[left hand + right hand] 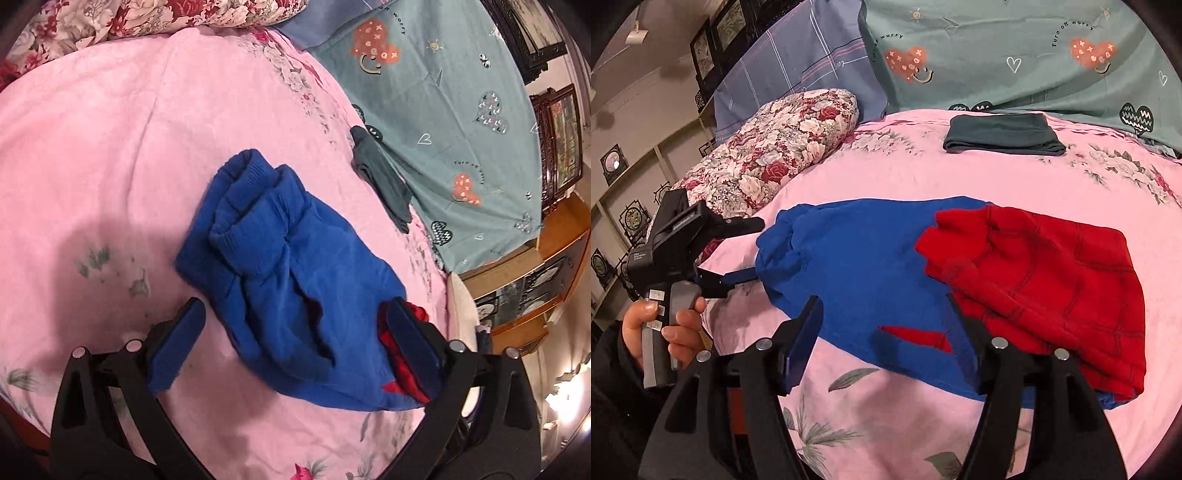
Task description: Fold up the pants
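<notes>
Blue and red pants [295, 266] lie folded in a bundle on the pink bedspread [110, 147]. In the right wrist view the blue part [857, 266] lies left and the red part [1045, 280] right. My left gripper [295, 332] is open, its fingers either side of the bundle's near end; it also shows in the right wrist view [753, 247] at the bundle's left end. My right gripper [882, 325] is open over the bundle's near edge, holding nothing.
A folded dark grey garment [1004, 134] lies at the bedspread's far edge. A floral pillow [775, 147] sits at the left. A teal heart-print sheet [1015, 51] and a blue checked pillow [798, 62] lie behind. Wooden furniture [535, 280] stands beside the bed.
</notes>
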Action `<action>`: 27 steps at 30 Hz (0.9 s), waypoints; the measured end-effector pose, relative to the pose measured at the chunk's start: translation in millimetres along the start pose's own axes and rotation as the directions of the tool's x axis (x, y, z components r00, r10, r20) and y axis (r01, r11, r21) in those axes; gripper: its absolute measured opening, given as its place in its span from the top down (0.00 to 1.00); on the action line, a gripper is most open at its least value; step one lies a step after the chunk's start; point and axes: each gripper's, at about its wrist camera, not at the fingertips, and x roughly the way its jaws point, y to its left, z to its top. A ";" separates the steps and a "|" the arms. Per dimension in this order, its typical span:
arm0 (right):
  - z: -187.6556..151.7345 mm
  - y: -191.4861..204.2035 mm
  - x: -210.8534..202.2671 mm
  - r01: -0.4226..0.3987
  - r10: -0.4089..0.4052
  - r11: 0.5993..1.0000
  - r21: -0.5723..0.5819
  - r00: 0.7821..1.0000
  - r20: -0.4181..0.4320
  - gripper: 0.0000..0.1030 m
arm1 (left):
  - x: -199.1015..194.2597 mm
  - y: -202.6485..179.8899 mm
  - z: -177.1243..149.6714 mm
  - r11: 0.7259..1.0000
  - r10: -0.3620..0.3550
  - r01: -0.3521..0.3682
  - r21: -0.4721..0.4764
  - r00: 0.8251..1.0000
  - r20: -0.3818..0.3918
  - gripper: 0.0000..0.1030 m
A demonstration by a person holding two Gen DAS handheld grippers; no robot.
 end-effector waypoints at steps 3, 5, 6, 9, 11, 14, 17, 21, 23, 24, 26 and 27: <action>-3.6 0.6 -1.4 0.006 -0.006 1.000 -0.001 1.000 0.004 0.36 | 6.1 -6.6 -2.3 0.999 0.044 -0.044 0.018 0.999 -0.001 0.08; -5.6 1.2 -0.5 0.011 -0.011 1.000 -0.004 1.000 0.005 0.36 | 11.5 -8.4 -1.4 0.999 0.046 -0.045 0.019 0.999 -0.023 0.20; -5.8 0.6 1.0 0.012 -0.012 1.000 -0.004 1.000 0.003 0.36 | 14.7 -11.7 -1.8 0.997 0.067 -0.066 0.036 0.997 -0.023 0.25; -7.2 0.6 1.0 0.009 -0.009 1.000 -0.005 1.000 0.007 0.36 | 26.8 -15.1 -1.3 0.995 0.086 -0.084 0.051 0.995 -0.041 0.50; -8.7 1.1 -1.2 0.014 -0.014 1.000 -0.013 1.000 0.014 0.36 | 33.2 -7.9 -0.5 0.996 0.093 -0.093 0.016 0.994 -0.051 0.86; -10.7 -1.1 -6.2 0.030 -0.029 0.999 -0.019 0.999 0.029 0.36 | 35.8 -0.4 -1.7 0.998 0.064 -0.065 -0.020 0.996 -0.060 0.87; -12.4 -6.8 -7.9 0.043 -0.043 0.999 0.000 0.999 0.028 0.36 | 33.8 3.1 -3.4 0.997 0.037 -0.040 -0.059 0.998 -0.045 0.86; -13.5 -7.1 -8.0 0.038 -0.038 0.999 0.000 0.999 0.023 0.36 | 34.6 12.0 -3.4 0.992 0.010 -0.014 -0.124 0.999 -0.036 0.79; -13.2 -5.6 -7.4 0.034 -0.034 0.999 -0.005 0.999 0.020 0.36 | 34.4 8.6 -3.4 0.993 0.013 -0.016 -0.118 1.000 -0.027 0.74; -13.5 -5.2 -7.2 0.033 -0.033 0.999 -0.006 0.999 0.019 0.36 | 35.5 5.5 -2.4 0.994 0.020 -0.022 -0.109 1.000 -0.021 0.74; -13.8 -4.4 -7.0 0.033 -0.032 0.999 -0.008 0.999 0.016 0.36 | 35.4 -0.3 -1.9 0.997 0.037 -0.036 -0.067 0.999 0.003 0.87; -14.2 -4.6 -7.4 0.033 -0.033 0.999 -0.008 0.999 0.017 0.36 | 34.2 -2.7 -1.7 0.998 0.040 -0.039 -0.046 0.999 0.017 0.88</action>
